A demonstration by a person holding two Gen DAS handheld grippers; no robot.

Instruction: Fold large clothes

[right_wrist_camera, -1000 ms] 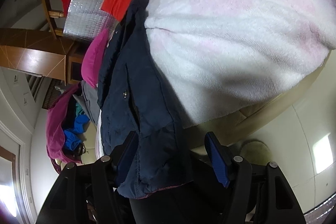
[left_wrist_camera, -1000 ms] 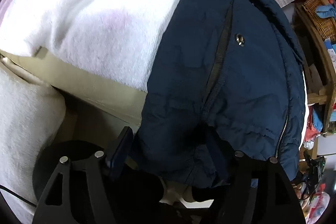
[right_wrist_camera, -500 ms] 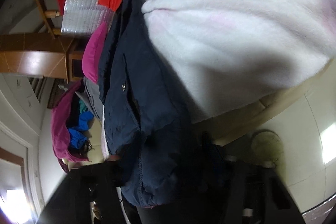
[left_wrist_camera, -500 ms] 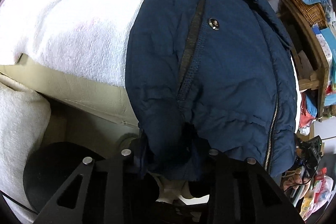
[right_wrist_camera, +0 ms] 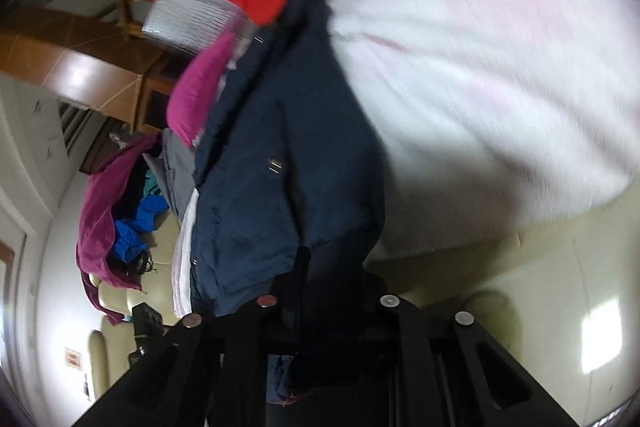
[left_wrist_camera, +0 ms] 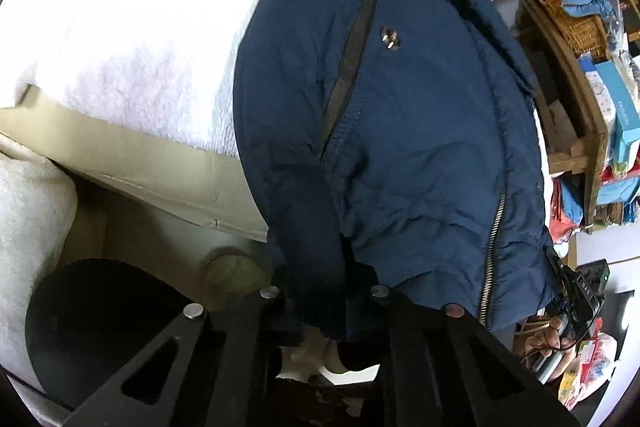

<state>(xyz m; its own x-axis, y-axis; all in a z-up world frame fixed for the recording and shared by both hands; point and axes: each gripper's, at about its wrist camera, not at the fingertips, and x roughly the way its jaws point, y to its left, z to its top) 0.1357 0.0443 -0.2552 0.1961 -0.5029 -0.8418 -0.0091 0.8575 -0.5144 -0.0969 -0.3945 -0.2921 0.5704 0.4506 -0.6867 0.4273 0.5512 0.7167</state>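
Draped over white fleece bedding, the navy jacket is hanging by its hem while we are clamping it with the left gripper and closing the right gripper on it — gripping step, likely lifting evenly next.

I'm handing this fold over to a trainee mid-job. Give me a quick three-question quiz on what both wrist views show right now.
1. True or false: the navy jacket lies on a white fleece blanket.
2. What does the left gripper clamp? A) blanket B) jacket hem C) nothing
3. Fill in: the right gripper pinches the jacket's ____ edge.

Key: 1 true; 2 B; 3 lower, its jaws closing on the fabric.
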